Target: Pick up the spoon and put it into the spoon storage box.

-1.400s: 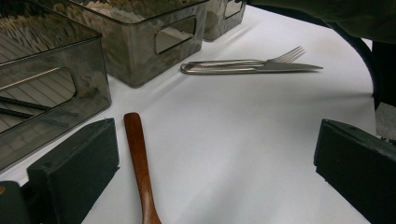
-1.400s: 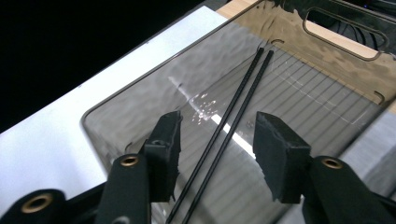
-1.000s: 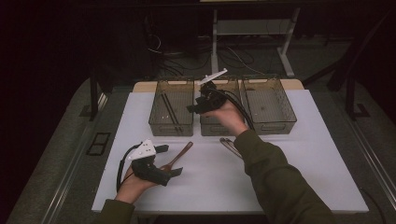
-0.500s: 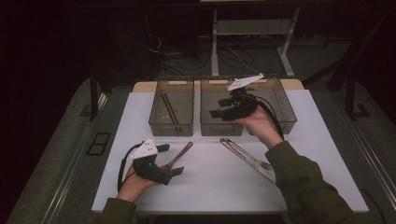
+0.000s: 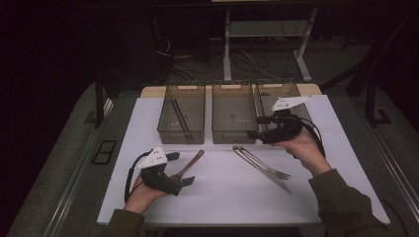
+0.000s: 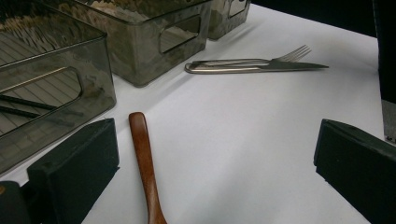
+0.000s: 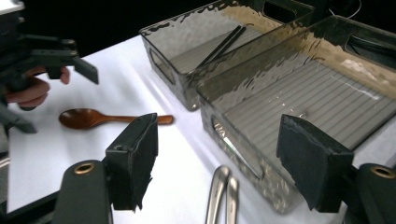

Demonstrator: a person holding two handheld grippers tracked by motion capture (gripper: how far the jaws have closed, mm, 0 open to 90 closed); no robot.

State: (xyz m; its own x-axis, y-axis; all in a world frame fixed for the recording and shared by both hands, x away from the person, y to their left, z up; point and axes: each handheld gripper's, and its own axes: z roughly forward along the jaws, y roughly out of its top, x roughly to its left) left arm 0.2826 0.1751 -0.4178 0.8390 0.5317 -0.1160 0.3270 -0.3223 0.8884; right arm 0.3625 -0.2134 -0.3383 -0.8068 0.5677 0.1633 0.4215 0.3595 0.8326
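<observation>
A: What is each hand doing?

B: The left gripper (image 5: 179, 169) rests low on the table (image 5: 148, 118) with its jaws spread wide and nothing clamped. The wooden spoon (image 6: 145, 171) lies flat between them, nearer one jaw and touching neither. The right gripper (image 5: 260, 126) hangs above the near edge of the right-hand bin (image 5: 289, 94); its jaws have just been opening and hold nothing.

A: So how should the spoon be taken?

B: I'd centre the handle between the jaws, come down squarely, and close on the narrow stem, since it sits off-centre and might skid sideways.

A: And the right one?

B: The fork (image 5: 265, 164) and the knife (image 5: 269, 175) lie just below it, side by side with their handles touching, so I'd pinch one handle alone, near the end closest to the bins.

A: Count things for me.

B: Three smoky plastic bins stand in a row ahead of both grippers. One spoon, one fork and one knife are on the table. The left bin (image 5: 181, 114) holds dark chopsticks (image 5: 179, 114), apparently one pair. The middle bin (image 5: 233, 113) looks bare.
</observation>
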